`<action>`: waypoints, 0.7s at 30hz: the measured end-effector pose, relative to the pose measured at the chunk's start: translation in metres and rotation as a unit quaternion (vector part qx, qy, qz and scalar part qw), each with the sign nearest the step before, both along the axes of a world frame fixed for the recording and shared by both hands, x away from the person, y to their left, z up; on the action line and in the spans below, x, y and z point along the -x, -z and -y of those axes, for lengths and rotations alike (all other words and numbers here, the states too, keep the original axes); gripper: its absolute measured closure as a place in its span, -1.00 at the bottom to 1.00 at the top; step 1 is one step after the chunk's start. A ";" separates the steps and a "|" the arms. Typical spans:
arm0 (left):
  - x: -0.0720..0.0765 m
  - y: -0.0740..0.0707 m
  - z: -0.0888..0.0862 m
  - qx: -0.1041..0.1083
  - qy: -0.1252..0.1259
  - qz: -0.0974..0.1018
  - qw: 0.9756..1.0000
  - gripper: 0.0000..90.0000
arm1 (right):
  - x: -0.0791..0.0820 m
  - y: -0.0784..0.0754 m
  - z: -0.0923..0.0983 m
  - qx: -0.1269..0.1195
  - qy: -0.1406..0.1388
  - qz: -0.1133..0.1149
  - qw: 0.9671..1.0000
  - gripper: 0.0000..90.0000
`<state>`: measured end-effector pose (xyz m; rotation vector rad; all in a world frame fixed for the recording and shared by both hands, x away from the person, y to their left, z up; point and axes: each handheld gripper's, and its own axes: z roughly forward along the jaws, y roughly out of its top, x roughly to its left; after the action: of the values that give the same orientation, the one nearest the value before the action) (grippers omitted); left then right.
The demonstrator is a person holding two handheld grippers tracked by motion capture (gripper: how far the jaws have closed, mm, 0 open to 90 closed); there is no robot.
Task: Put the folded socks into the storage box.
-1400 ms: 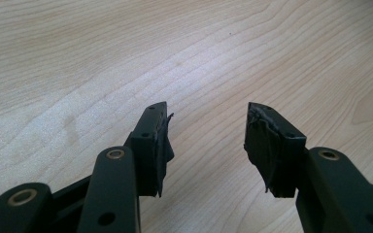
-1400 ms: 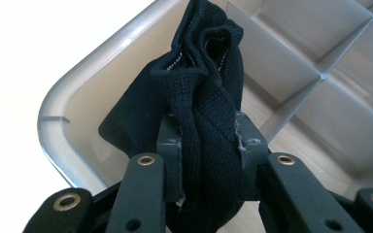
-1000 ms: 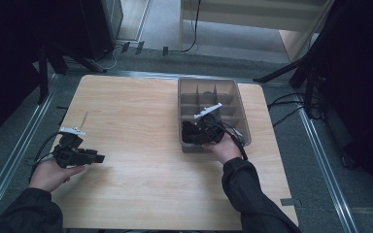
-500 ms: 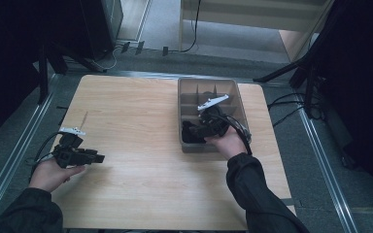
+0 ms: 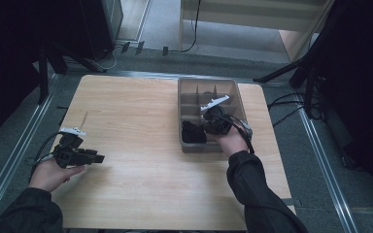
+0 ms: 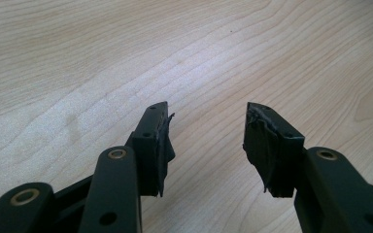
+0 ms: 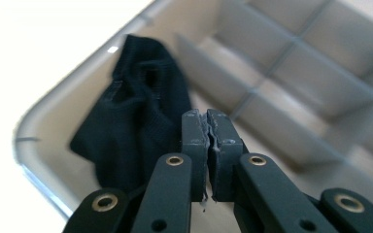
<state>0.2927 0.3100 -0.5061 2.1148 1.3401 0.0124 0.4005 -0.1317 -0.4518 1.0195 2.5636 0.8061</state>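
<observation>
From the high view we see the black cloth (image 5: 193,132) in the near left compartment of the grey tray (image 5: 236,92), just beside the right gripper (image 5: 209,127), while the left gripper (image 5: 97,158) rests well apart, over the wooden table (image 5: 141,116). In the left gripper view our jaws stand apart with nothing between them. In the right gripper view the jaws have just closed together on nothing, and the crumpled cloth lies left of them, its long axis running toward the tray's far side.

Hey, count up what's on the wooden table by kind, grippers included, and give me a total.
Grey plastic divided tray: 1
Black knitted cloth item, lying in the tray's near left compartment: 1
Black two-jaw grippers: 2, left gripper open, right gripper shut, holding nothing
Total: 4
</observation>
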 end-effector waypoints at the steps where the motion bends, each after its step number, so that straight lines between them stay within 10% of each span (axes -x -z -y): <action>1: 0.000 0.000 0.000 0.000 0.000 0.000 1.000 0.13 | 0.001 0.001 -0.003 0.001 -0.009 -0.001 1.000 0.95; 21: 0.000 0.001 0.001 -0.002 0.006 -0.003 1.000 0.13 | 0.011 0.022 -0.031 0.048 -0.054 -0.035 0.997 1.00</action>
<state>0.2924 0.3091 -0.5066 2.1272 1.3315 0.0037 0.3897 -0.1003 -0.4736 0.9009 2.7081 0.6763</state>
